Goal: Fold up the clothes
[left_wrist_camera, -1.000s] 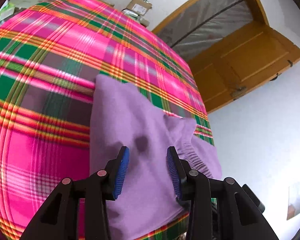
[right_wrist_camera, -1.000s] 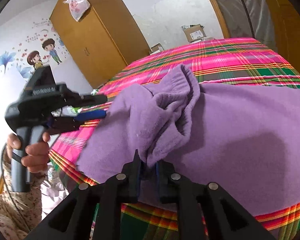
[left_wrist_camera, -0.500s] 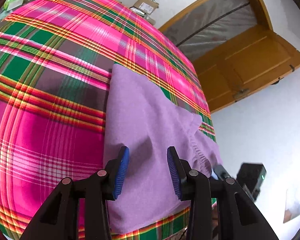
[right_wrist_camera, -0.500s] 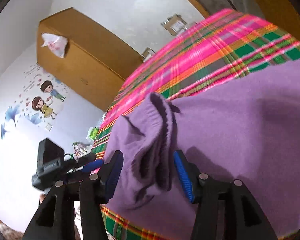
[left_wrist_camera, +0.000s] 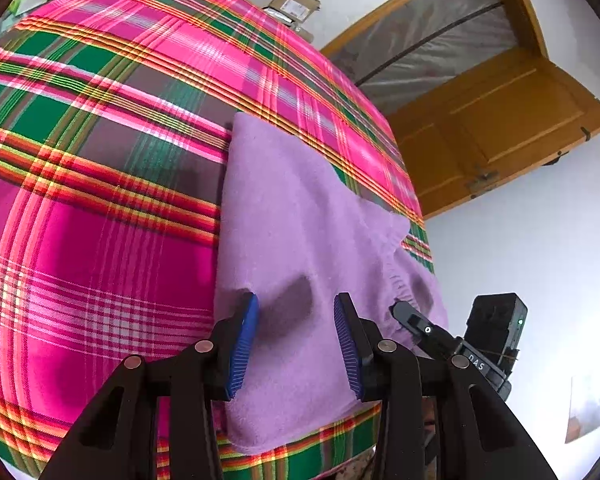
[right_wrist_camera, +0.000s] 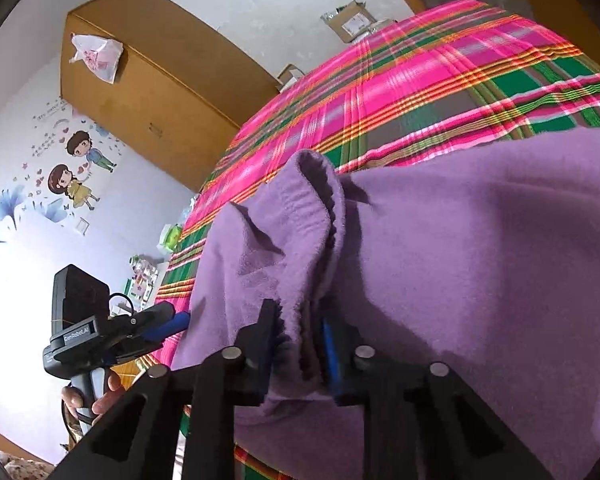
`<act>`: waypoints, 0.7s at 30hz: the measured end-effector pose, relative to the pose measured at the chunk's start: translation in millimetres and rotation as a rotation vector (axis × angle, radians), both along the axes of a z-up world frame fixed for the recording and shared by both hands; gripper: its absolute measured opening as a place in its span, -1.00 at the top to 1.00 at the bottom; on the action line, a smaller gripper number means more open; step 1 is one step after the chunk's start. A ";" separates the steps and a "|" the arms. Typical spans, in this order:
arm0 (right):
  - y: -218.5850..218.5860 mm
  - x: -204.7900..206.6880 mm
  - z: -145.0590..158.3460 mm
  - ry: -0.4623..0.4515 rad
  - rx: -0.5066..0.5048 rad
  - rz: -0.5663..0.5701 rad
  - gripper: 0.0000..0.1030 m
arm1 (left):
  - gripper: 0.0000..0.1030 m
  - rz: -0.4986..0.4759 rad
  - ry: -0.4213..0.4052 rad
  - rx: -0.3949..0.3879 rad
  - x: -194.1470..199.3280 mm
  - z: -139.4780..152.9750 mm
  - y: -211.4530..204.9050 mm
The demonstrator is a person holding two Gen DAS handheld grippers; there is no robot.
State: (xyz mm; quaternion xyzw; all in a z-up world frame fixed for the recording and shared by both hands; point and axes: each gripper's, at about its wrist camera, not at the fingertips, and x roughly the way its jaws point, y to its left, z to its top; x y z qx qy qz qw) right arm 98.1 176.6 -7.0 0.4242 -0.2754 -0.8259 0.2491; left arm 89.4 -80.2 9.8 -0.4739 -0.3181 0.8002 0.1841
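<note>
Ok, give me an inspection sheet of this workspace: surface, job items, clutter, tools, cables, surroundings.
Surface: plaid sheet, pink, green and orange, covers the bed.
Job's things: purple garment lies near the bed's edge; its gathered waistband is bunched up.
Clutter: cardboard boxes past the far edge; small packets beside the bed.
Tools: left tool open above the garment, gripping nothing; right tool has just been closing, pads pressed on the bunched waistband.
Cables: a thin wire loop on the left tool's body.
Surroundings: wooden door, wooden wardrobe with a plastic bag, cartoon wall stickers.
</note>
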 end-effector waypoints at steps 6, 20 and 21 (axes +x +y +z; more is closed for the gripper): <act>7.6 15.9 12.4 0.019 -0.066 -0.038 0.63 | 0.20 -0.016 0.000 -0.006 0.2 0.9 2.8; 16.8 21.8 -4.2 -0.012 0.030 -0.086 0.55 | 0.20 -0.052 0.002 -0.019 8.6 -1.0 9.1; 17.8 19.7 -0.4 0.004 0.040 -0.083 0.54 | 0.21 -0.054 0.002 -0.018 9.1 -1.1 9.0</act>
